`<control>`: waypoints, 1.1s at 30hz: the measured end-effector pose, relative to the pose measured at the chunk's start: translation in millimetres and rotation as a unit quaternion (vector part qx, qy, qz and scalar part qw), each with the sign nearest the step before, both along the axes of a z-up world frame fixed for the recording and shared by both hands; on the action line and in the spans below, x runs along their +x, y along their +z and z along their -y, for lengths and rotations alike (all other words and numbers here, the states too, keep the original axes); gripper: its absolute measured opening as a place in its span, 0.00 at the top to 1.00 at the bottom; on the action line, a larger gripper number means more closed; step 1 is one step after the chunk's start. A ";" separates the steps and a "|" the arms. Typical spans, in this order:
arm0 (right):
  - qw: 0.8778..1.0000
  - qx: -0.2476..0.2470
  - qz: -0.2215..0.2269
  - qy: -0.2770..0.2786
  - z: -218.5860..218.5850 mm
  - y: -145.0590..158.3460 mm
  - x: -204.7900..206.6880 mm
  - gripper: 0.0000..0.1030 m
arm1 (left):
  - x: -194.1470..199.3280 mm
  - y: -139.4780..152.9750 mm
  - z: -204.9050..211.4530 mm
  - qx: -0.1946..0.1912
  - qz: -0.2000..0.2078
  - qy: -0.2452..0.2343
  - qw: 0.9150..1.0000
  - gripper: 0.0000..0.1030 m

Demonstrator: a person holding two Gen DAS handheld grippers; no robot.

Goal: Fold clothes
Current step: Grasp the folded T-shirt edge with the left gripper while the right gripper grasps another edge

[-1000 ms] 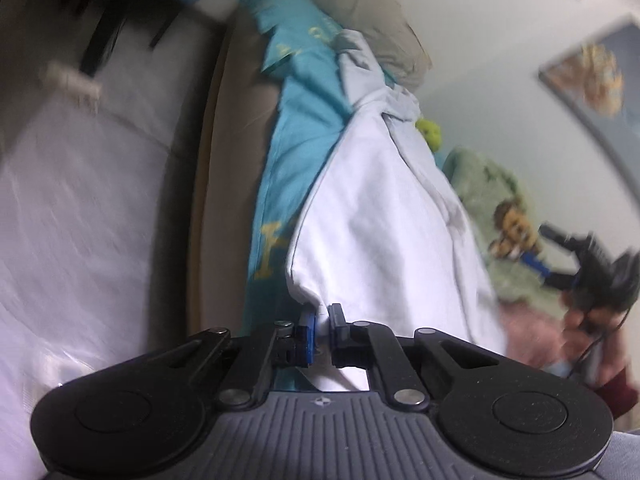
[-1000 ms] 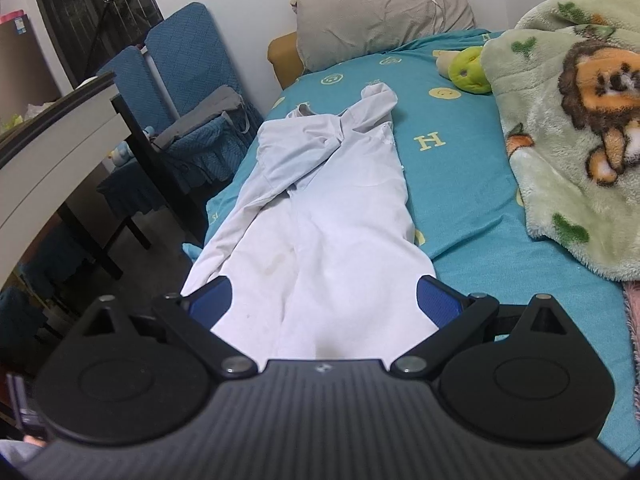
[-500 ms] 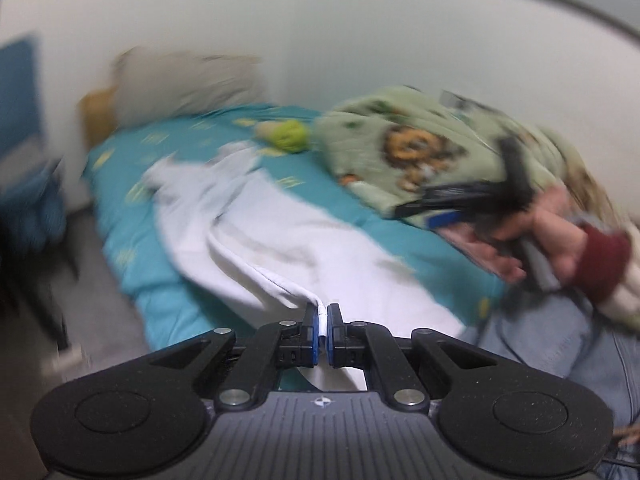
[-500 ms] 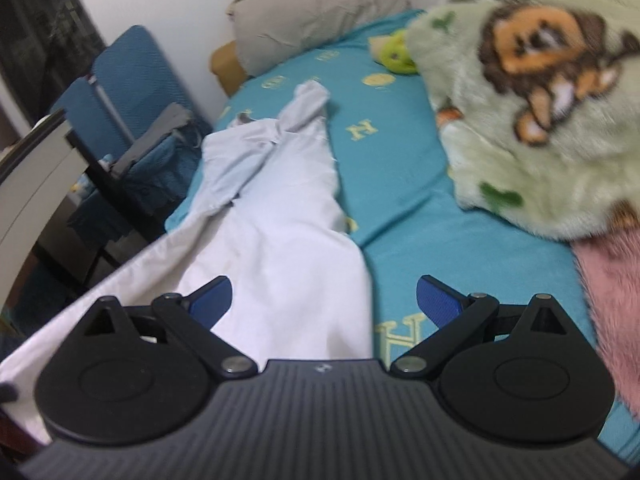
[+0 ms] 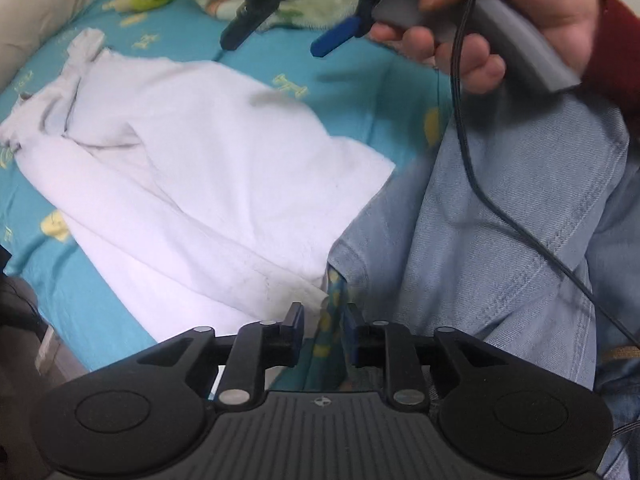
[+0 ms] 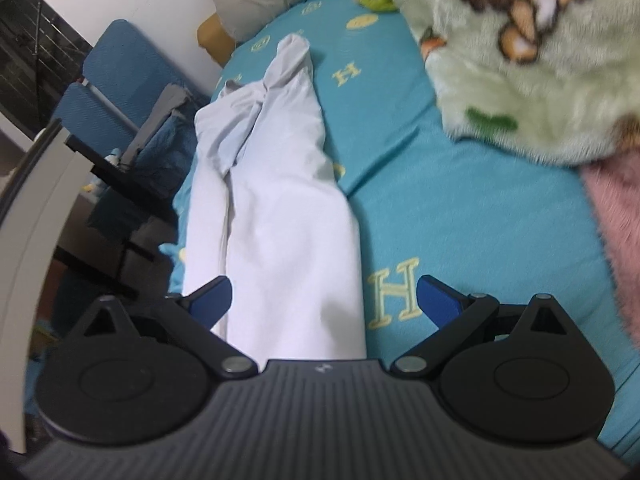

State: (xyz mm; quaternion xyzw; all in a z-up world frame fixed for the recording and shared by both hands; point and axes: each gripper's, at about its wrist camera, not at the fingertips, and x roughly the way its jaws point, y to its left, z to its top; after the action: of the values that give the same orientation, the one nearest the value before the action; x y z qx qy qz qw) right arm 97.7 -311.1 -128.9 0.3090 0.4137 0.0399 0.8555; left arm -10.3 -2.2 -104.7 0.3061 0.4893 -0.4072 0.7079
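1. Shirt (image 5: 208, 168) lies spread on the bed (image 6: 460, 208); left hand-held gripper (image 5: 322, 330) is part open, holding nothing, beside the hem.
2. Right hand-held gripper (image 6: 324, 300) is wide open over it, empty.
3. Risk: the left one could pinch the sheet or jeans (image 5: 480, 240) instead.

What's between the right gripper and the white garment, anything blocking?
Nothing visible. The right gripper is open, and the white garment lies flat on the teal sheet straight ahead of it, running under the gap between its fingers. The green blanket lies off to the right, clear of that path.
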 end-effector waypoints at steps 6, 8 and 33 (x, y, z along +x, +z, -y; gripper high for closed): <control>0.999 0.018 -0.035 0.006 0.2 -12.6 3.5 0.03 | 57.2 15.2 -37.9 -0.080 -0.034 0.259 0.962 0.21; 0.999 0.020 -0.045 0.010 -1.5 -16.6 4.2 0.03 | 78.3 6.0 -53.5 -0.094 -0.051 0.363 0.926 0.19; 0.988 0.005 -0.123 0.096 -39.0 -38.0 -30.1 0.38 | 75.9 -44.2 -39.5 -0.097 -0.170 0.371 0.908 0.48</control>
State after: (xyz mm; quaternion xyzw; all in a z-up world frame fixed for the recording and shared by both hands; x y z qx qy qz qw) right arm 67.6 -272.2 -166.9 0.2747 0.5435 0.0853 0.7886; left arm 65.5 37.3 -148.9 -0.0418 0.6388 -0.2065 0.7400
